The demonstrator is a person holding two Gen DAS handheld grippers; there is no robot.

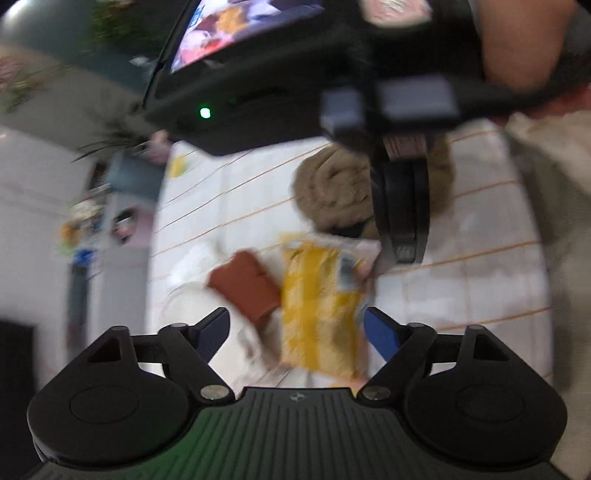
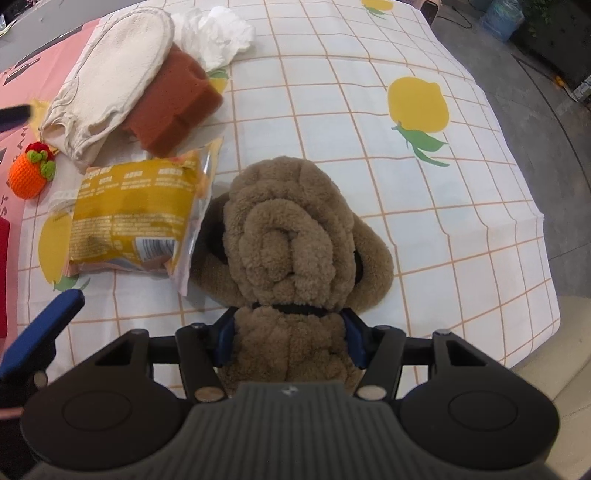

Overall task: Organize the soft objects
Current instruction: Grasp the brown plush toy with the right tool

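My right gripper (image 2: 290, 339) is shut on a brown plush dog (image 2: 291, 236) at its neck, with the head resting on the checked tablecloth (image 2: 424, 206). In the blurred left wrist view the plush dog (image 1: 332, 192) sits behind the right gripper's body. My left gripper (image 1: 295, 328) is open above a yellow snack packet (image 1: 319, 306) and a rust-brown sponge (image 1: 245, 288). In the right wrist view the yellow packet (image 2: 133, 210) lies left of the dog, the sponge (image 2: 173, 107) behind it under a cream mitt (image 2: 110, 81). One blue finger (image 2: 40, 325) of the left gripper shows at the left.
A crumpled white tissue (image 2: 218, 33) lies at the back. An orange crocheted fruit (image 2: 31, 170) sits on the pink mat (image 2: 14, 74) at the left. The table's edge drops off at the right (image 2: 546, 229), with grey floor beyond.
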